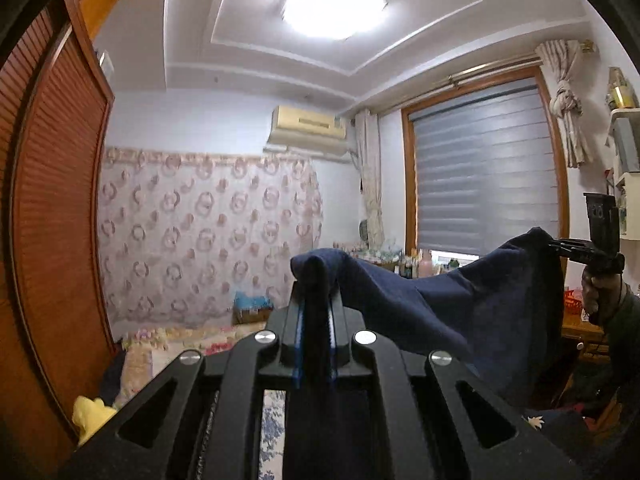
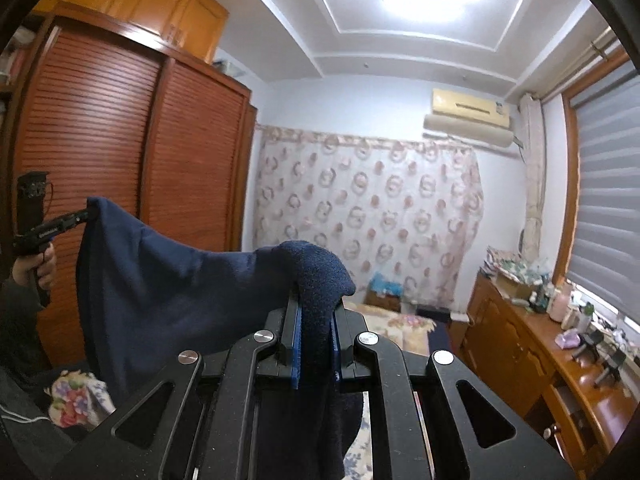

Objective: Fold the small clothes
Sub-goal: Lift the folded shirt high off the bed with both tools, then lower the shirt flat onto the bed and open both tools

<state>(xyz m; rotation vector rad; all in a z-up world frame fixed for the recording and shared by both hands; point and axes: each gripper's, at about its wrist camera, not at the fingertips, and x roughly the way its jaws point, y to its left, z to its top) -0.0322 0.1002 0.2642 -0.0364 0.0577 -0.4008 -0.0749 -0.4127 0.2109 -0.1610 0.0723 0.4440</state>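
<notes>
A navy blue fleece garment (image 1: 460,304) hangs in the air, stretched between the two tools and lifted well above the bed. Its upper edge sags in a shallow curve from one pinched corner to the other, and the rest of the cloth droops below.

The left tool (image 1: 316,304) is clenched on one corner, with a fold of the fabric bunched over the tips of its blue-padded fingers. The right tool (image 2: 316,312) is likewise clenched on the opposite corner, a thick wad of fleece rising above its fingertips and a tail of cloth hanging down between the black linkage arms. Each tool also appears in the other's view, gripped by a hand at the far end of the garment.

Below and behind lies a bed with a floral bedspread (image 1: 180,340); a yellow item (image 1: 90,416) rests near its left edge. A louvred wooden wardrobe (image 2: 120,152) stands on the left, a patterned curtain (image 2: 368,208) covers the far wall beneath an air conditioner (image 2: 468,116), and a grey window blind (image 1: 484,168) hangs on the right above a wooden worktop (image 2: 560,360) crowded with bottles.
</notes>
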